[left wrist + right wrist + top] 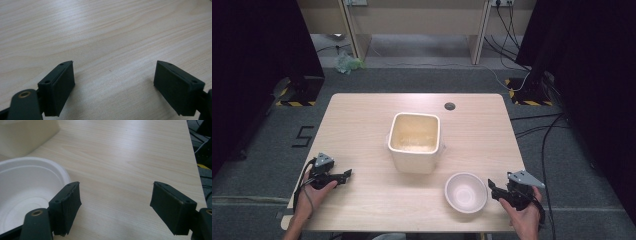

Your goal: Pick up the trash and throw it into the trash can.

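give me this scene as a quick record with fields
surface: wooden table
centre: cream square container, open top, upright
front right: white bowl, empty, apart from the container
left gripper: open, holding nothing, near the table's front left
right gripper: open, holding nothing, just right of the bowl

Tub [414, 142], bowl [466, 192] mid-table; edges free

A cream square tub [414, 142] sits mid-table [362, 115], a white bowl [466, 192] just beside it
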